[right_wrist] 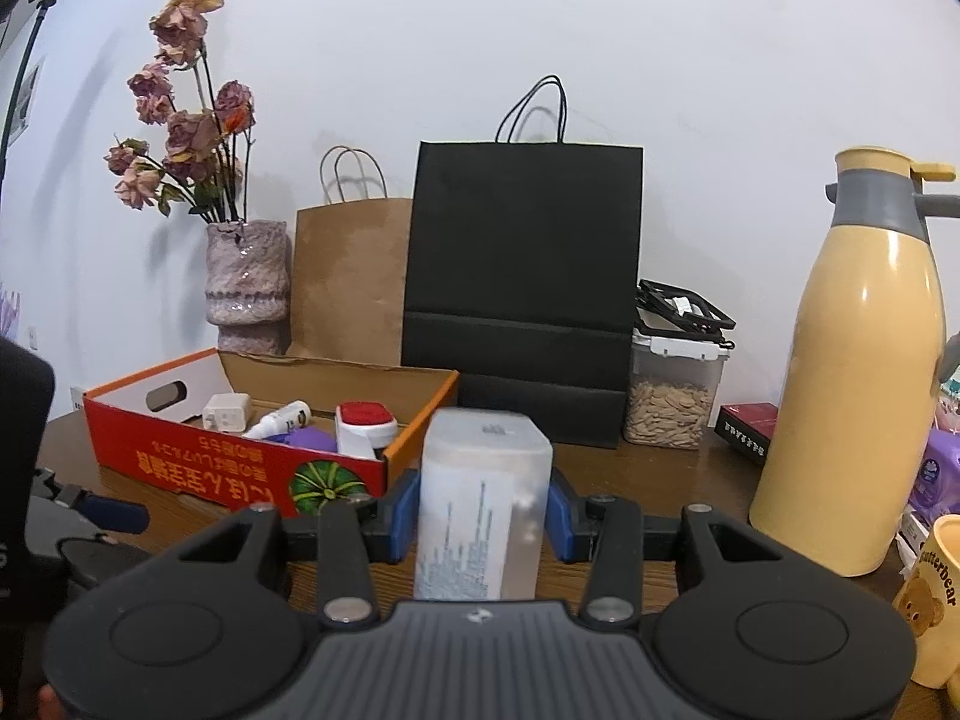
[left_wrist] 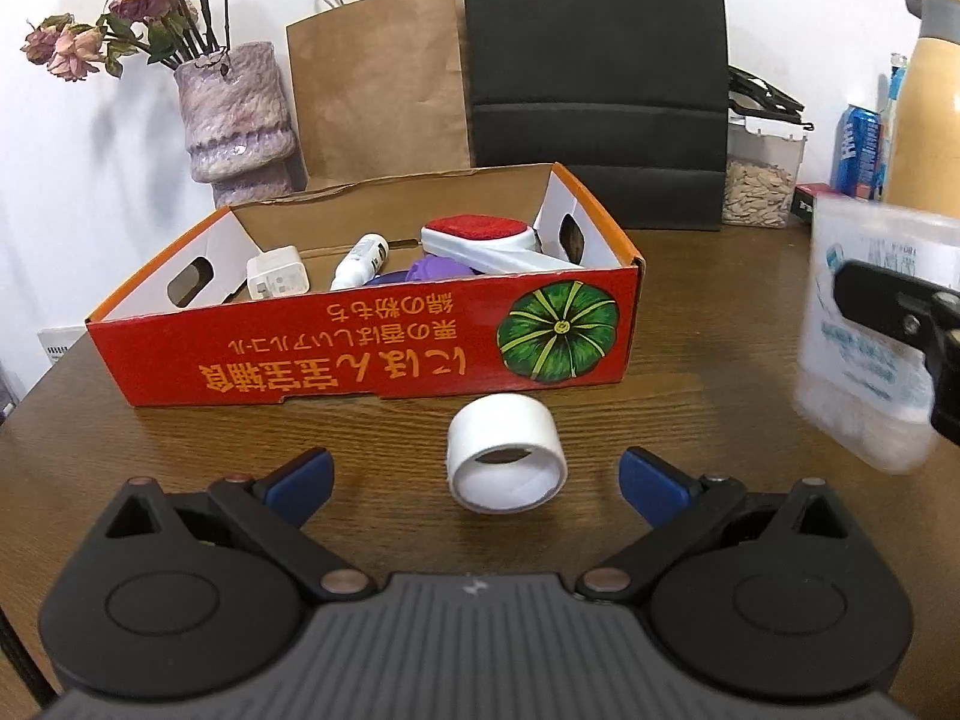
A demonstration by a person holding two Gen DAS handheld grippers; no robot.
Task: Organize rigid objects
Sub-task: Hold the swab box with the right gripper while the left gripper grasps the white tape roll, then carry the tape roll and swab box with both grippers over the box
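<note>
A red cardboard box [left_wrist: 360, 354] with a pumpkin picture stands on the wooden table; it also shows in the right wrist view [right_wrist: 240, 468]. Inside lie a white charger [left_wrist: 277, 281], a white spray bottle [left_wrist: 360, 261], a red-topped lint brush [left_wrist: 480, 240] and a purple item [left_wrist: 438, 270]. A white tape roll [left_wrist: 507, 453] lies in front of the box, between the spread fingers of my open left gripper [left_wrist: 477, 480]. My right gripper [right_wrist: 483, 516] is shut on a clear plastic container [right_wrist: 480, 504], held above the table; it appears blurred in the left wrist view [left_wrist: 870, 330].
Behind the box stand a vase of dried roses [left_wrist: 240, 114], a brown paper bag [left_wrist: 378, 90] and a black bag [right_wrist: 522, 288]. A seed jar [right_wrist: 672, 396], a yellow thermos [right_wrist: 858, 384], a bear mug [right_wrist: 930, 594] and purple tissue packs [right_wrist: 936, 468] crowd the right.
</note>
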